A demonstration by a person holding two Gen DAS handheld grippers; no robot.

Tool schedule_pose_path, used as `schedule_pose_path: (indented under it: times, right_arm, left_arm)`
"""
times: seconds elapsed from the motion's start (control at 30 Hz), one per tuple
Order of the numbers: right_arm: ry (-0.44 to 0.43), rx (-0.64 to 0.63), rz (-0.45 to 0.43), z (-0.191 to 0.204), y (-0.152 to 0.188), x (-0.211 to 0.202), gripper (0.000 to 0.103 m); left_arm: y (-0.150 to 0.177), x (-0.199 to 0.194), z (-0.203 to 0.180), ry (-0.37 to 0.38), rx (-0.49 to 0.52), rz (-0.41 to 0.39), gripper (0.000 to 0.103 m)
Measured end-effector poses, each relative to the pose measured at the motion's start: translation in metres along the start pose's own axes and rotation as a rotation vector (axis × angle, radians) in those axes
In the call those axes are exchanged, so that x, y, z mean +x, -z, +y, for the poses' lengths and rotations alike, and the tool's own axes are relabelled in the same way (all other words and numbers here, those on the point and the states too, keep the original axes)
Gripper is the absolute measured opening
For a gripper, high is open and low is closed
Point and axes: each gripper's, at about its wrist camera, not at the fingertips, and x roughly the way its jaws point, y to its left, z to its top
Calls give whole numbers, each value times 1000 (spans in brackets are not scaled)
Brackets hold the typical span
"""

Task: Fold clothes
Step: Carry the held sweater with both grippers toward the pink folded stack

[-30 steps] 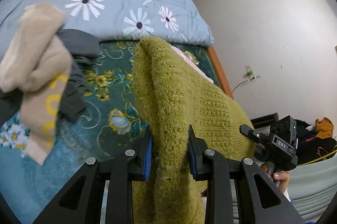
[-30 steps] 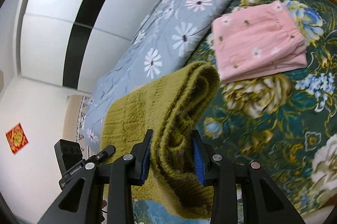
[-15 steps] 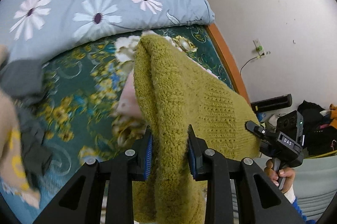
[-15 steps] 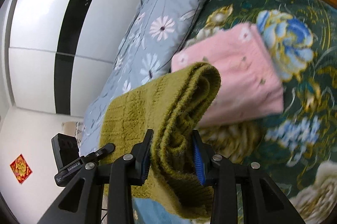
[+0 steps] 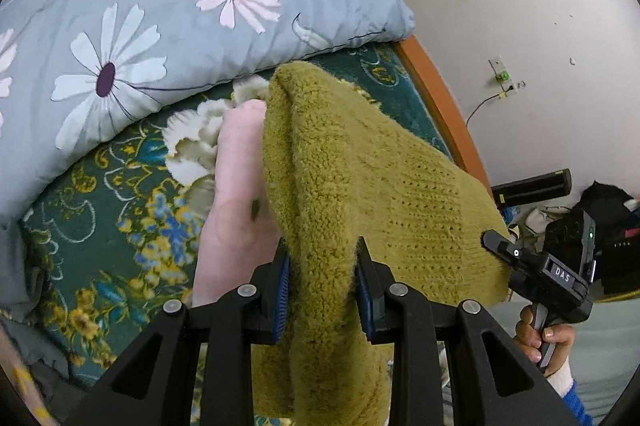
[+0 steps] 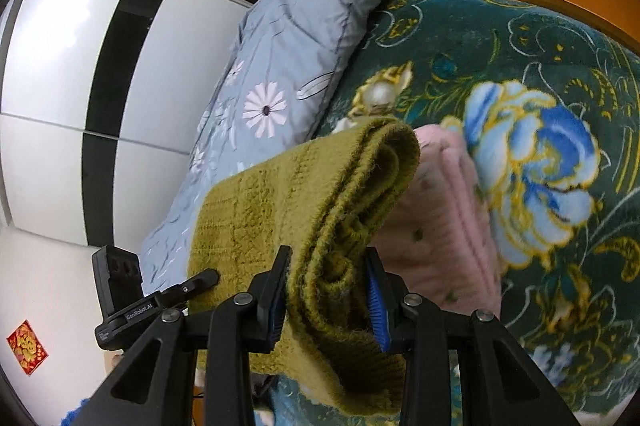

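The left gripper is clamped on one end of the folded olive-green knit sweater, its bunched layers filling the gap between the blue pads. The right gripper is clamped on the other end the same way, so the sweater hangs stretched between the two. It is held over the folded pink garment on the floral bedspread, though whether it touches the garment cannot be determined from these angles.

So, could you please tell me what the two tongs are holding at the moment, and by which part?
Both hold the folded olive-green sweater: the left tongs and the right tongs each clamp a bunched, folded end of it, above the pink garment.
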Motion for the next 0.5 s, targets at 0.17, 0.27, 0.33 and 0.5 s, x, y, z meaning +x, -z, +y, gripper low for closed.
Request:
schedule_pose_path:
  times: [0.17, 0.27, 0.33, 0.5]
  right_arm:
    - [48, 27, 12, -27, 1, 22, 37]
    - [71, 42, 18, -43, 4, 33, 37]
    - [69, 68, 17, -54, 5, 38, 37]
    - [69, 91, 2, -64, 9, 47, 37]
  left_arm:
    - [-8, 35, 14, -44, -7, 32, 30]
    - [-8, 49, 25, -77, -13, 49, 30]
    - [-9, 54, 33, -81, -19, 59, 30]
    - [-15, 64, 39, -98, -1, 69, 30]
